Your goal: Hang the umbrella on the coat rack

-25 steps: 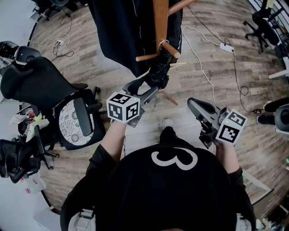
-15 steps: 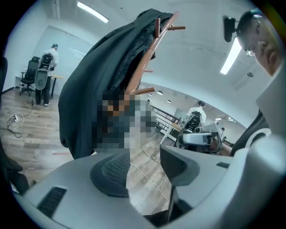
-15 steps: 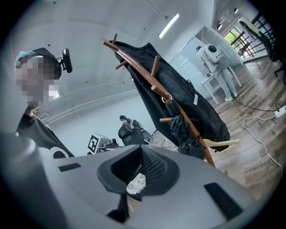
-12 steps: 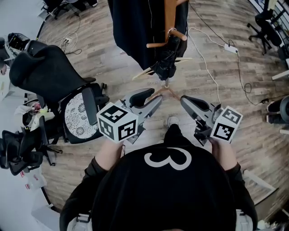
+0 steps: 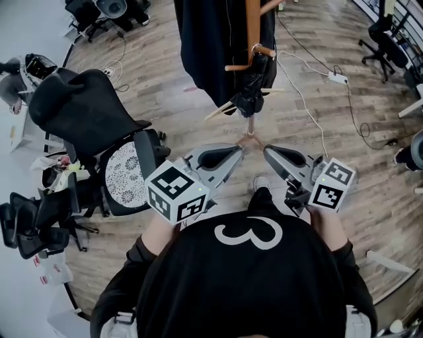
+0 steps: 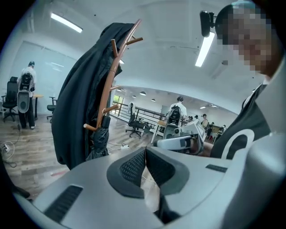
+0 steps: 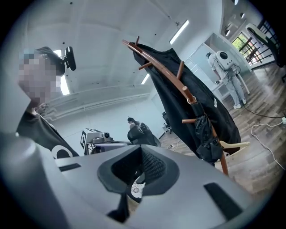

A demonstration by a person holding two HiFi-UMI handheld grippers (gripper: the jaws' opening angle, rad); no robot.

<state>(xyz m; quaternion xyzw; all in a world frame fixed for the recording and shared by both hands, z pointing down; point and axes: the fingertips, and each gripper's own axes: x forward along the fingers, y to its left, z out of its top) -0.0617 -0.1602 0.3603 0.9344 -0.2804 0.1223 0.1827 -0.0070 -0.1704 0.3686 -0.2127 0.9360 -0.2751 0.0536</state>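
From here I read the umbrella (image 5: pixel 251 86) as black, the coat rack (image 5: pixel 252 26) as warm brown wood, and the coat (image 5: pixel 205 46) as near black. The floor (image 5: pixel 317 119) is grey-brown planks (streaky grain). The office chair (image 5: pixel 79 109) is black, its seat cover (image 5: pixel 124 179) white with a dark floral pattern.

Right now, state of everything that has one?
coat rack, upright
umbrella, folded, hanging from a rack peg
black coat, hung on the rack
left hand-held gripper, just closed, shut, nothing between its jaws
right hand-held gripper, shut, empty
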